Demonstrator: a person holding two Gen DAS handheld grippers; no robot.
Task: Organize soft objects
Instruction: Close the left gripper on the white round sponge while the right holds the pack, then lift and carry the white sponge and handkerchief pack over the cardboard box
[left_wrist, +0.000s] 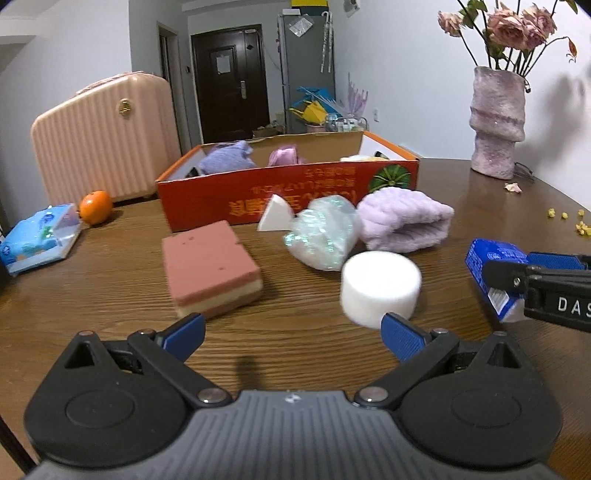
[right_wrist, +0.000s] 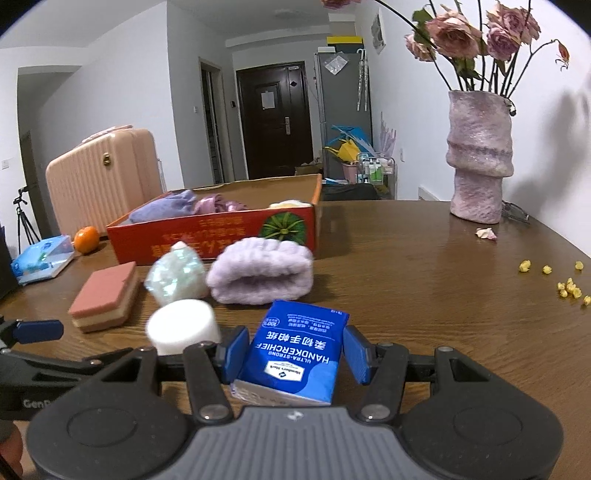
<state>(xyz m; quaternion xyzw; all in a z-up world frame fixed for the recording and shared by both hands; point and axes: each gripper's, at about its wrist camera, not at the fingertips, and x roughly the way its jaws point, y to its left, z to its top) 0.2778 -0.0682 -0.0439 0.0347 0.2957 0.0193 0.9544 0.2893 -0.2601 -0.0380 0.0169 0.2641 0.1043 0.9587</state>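
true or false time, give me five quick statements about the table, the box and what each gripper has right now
1. The right gripper holds a blue handkerchief tissue pack. True.
2. The left gripper grips the white foam cylinder. False: its jaws stand open with nothing between them.
3. The orange cardboard box already holds soft things. True.
4. The fluffy lilac headband lies inside the box. False: it lies on the wooden table in front of it.
5. The pink and cream sponge block sits on the table. True.
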